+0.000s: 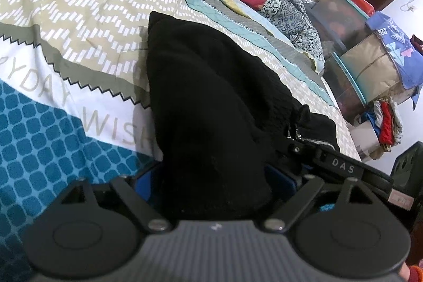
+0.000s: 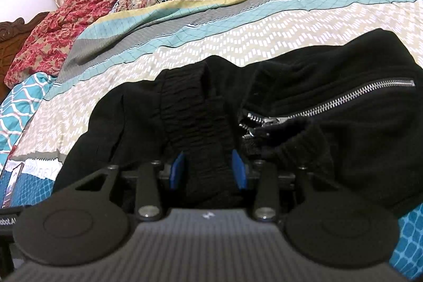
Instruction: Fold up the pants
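Your left gripper [image 1: 211, 176] and right gripper [image 2: 208, 171] each clamp a bunch of the black pants [image 2: 330, 102], mid-frame on the bedsheet [image 1: 79, 31].

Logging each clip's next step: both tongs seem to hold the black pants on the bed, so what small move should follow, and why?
Probably carry both grips forward together to lay the fold. The left tongs and right tongs each clamp bunched black pants, which sit heaped, not flat, on the bedsheet.
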The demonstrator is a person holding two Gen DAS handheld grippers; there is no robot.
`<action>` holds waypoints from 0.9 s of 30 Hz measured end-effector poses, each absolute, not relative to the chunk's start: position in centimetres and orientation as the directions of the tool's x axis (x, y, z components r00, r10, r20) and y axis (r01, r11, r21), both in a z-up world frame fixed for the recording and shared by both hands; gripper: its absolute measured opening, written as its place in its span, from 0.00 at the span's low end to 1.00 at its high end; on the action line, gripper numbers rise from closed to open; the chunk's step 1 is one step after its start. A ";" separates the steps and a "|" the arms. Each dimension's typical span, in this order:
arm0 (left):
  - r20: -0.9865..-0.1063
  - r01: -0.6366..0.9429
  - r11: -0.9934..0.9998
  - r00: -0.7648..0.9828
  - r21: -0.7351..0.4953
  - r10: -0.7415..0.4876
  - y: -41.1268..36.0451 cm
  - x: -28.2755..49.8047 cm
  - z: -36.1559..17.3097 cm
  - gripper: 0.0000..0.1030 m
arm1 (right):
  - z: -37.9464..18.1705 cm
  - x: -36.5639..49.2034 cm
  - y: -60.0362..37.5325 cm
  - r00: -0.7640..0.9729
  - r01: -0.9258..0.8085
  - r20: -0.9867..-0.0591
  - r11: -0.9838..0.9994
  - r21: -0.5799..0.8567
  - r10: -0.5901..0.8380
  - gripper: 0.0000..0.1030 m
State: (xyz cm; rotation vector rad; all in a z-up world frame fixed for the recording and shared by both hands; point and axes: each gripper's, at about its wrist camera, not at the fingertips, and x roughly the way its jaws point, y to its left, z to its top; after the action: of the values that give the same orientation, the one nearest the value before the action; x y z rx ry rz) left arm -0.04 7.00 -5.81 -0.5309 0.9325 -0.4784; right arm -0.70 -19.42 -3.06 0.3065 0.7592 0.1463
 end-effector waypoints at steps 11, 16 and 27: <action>-0.610 0.192 0.759 0.489 -0.622 -0.623 6.4 0.1 -5.9 1.00 | -3.1 -0.6 -19.8 0.713 -0.023 -0.653 0.940 0.341 0.255 0.42; -0.596 0.165 0.739 0.490 -0.654 -0.637 7.1 0.1 -5.7 0.95 | -3.1 -0.6 -19.9 0.712 -0.028 -0.652 0.938 0.346 0.262 0.42; -0.554 0.069 0.665 0.493 -0.743 -0.670 9.1 1.1 -5.2 0.79 | -0.6 -1.7 -19.1 0.760 -0.048 -0.612 0.958 0.282 0.219 0.42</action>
State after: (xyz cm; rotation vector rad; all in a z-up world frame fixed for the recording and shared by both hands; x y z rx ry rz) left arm 1.07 9.06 -5.15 -0.7230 0.9592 -0.4992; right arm -1.68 -19.14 -0.59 0.2576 0.6946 0.1469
